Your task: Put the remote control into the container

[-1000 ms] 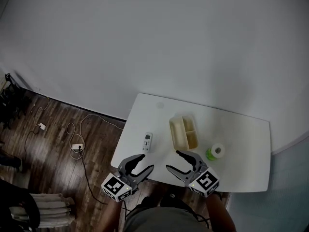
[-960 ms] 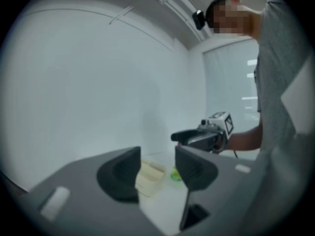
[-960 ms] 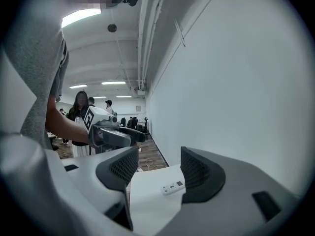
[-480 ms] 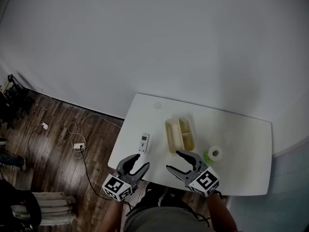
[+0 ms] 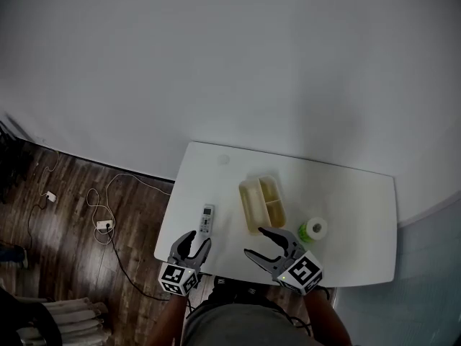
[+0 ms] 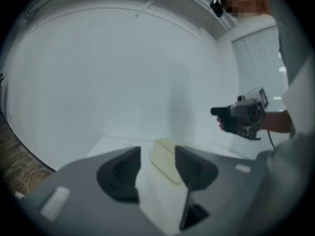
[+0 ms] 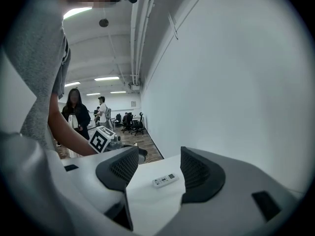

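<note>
Remote control [image 5: 207, 220] sits on the table [image 5: 346, 215] just left of the container [image 5: 246, 206], long axis running away from me. My left gripper [image 5: 197, 240] is right behind it and nearer. Its jaws are narrowly apart and empty; the right gripper [image 5: 256, 242] gapes wider, also empty.

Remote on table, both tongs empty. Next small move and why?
Probably ease the left tongs forward over the remote control: it lies flat just ahead of them, outside the container, and their jaws stand open with nothing between.
</note>
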Motion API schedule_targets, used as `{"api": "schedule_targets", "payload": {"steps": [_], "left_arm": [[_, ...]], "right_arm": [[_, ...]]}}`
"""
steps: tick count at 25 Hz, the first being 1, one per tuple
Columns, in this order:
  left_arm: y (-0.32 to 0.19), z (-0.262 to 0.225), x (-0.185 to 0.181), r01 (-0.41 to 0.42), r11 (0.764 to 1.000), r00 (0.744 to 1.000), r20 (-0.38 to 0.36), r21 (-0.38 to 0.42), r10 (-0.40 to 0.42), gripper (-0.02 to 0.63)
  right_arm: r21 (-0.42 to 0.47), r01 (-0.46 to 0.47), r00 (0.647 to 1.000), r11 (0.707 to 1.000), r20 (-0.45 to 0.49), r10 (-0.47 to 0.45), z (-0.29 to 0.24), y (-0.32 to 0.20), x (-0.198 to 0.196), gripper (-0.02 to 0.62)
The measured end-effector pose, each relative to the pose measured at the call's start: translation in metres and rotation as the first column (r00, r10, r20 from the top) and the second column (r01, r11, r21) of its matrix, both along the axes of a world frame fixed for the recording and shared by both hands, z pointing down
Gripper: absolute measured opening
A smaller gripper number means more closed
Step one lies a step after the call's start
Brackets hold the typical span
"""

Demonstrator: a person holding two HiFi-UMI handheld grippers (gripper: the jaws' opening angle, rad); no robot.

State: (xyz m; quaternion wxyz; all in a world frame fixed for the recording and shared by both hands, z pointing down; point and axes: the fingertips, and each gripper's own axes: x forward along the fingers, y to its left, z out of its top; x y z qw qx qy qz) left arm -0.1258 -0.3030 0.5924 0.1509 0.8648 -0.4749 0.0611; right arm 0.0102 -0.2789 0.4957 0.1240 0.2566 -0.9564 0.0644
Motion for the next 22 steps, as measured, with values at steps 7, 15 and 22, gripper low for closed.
{"api": "schedule_targets", "payload": {"steps": [7,15,22], "left_arm": [[-0.013,0.066,-0.017,0.002,0.993,0.998,0.060,-0.118,0.005,0.202],[-0.032,0.119,-0.014,-0.006,0.974,0.994,0.103,-0.225,0.030,0.222],[-0.051,0.147,-0.020,0.045,0.961,0.978,0.209,-0.273,0.014,0.279]], "right_arm": [[-0.010,-0.027,0.999,1.000,-0.047,0.027,0.004,-0.012,-0.012,0.258],[-0.042,-0.050,0.994,0.998,-0.103,0.045,0.019,-0.016,-0.013,0.258],[-0.070,-0.067,0.996,0.995,-0.070,0.062,0.019,-0.020,-0.012,0.258]]}}
